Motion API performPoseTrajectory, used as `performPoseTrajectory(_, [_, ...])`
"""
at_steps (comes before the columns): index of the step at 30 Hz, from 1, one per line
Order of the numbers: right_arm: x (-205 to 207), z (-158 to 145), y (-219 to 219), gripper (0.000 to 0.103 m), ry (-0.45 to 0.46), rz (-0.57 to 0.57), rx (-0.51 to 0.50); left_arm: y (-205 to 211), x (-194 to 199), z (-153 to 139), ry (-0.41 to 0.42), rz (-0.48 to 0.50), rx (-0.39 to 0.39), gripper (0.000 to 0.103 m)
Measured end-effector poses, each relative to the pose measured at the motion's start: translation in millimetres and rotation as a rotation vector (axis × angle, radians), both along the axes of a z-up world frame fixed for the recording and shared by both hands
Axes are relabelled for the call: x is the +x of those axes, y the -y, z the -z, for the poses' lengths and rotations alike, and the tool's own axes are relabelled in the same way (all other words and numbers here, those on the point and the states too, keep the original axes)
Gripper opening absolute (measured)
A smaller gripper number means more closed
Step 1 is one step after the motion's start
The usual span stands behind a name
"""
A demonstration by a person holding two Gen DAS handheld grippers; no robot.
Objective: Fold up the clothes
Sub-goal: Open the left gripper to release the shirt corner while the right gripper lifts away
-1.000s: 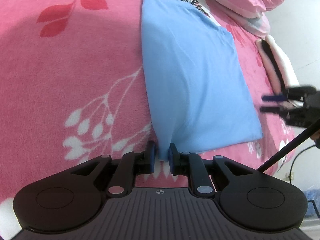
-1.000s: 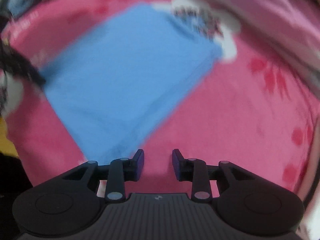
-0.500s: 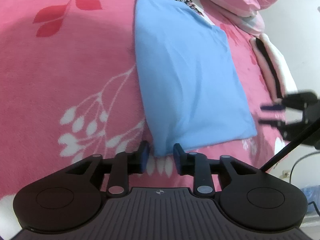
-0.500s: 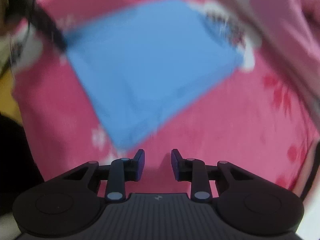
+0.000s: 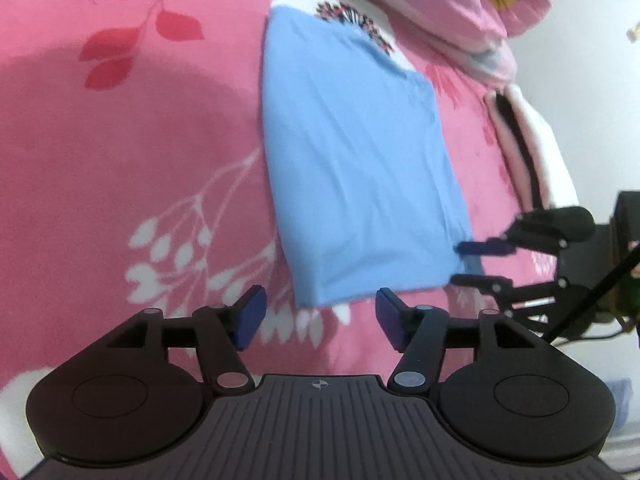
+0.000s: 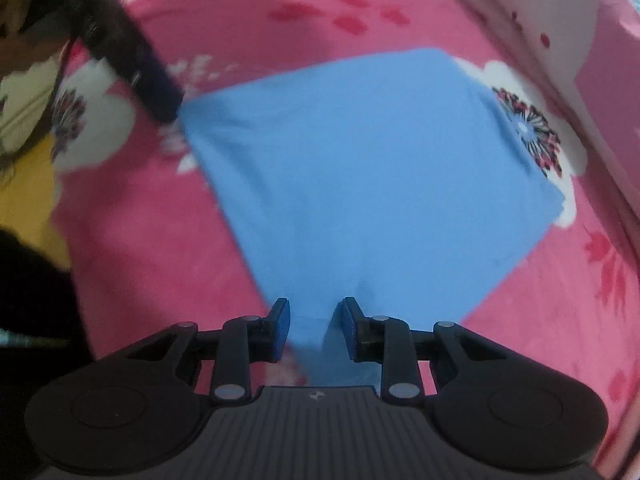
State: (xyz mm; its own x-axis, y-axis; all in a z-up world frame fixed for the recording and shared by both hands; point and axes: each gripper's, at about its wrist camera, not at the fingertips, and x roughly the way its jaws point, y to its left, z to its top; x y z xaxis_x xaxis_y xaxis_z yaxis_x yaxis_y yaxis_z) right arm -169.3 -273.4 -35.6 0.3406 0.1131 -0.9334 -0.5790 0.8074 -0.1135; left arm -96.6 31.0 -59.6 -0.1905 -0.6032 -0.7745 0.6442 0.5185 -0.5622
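The folded blue garment [image 5: 356,176] lies flat on the pink floral blanket [image 5: 132,168] of the bed. Its near corner sits just ahead of the left tool [image 5: 318,320], whose jaws are opening and stand released, with nothing between them but blanket. The right tool [image 6: 314,330] is set over the garment's other near corner: cloth lies in the gap between its blue pads [image 6: 280,328], yet the jaws look parted and not pressing, so I read it as not yet gripping. In the left view the right tool [image 5: 464,262] shows at the garment's right-hand near corner.

The garment looks light, soft and limp; it should sag and slide rather than hold shape, and layers may slip apart if only the top one is pinched. Best hold, I judge, is at the two near corners, catching all layers together, with both tools lifting evenly
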Motion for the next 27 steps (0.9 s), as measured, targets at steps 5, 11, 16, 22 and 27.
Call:
performPoseTrajectory(5, [45,-3,-35,0.028,0.138,-0.011,0.1,11,7,5,0.055,-0.049,0.032,0.06])
performPoseTrajectory(11, [22,19,-58,0.027,0.099,-0.077,0.072,18,4,11,0.135,-0.004,0.083,0.057])
performPoseTrajectory(16, [-5,4,-51,0.015,0.038,-0.123,0.021,11,6,12,0.134,-0.018,0.075,0.056])
performPoseTrajectory(22, [38,8,-83,0.014,0.176,-0.083,0.099,8,3,9,0.156,0.002,0.097,0.056])
performPoseTrajectory(27, [13,14,-92,0.011,0.088,-0.133,0.167,0,3,9,0.172,0.028,0.103,0.056])
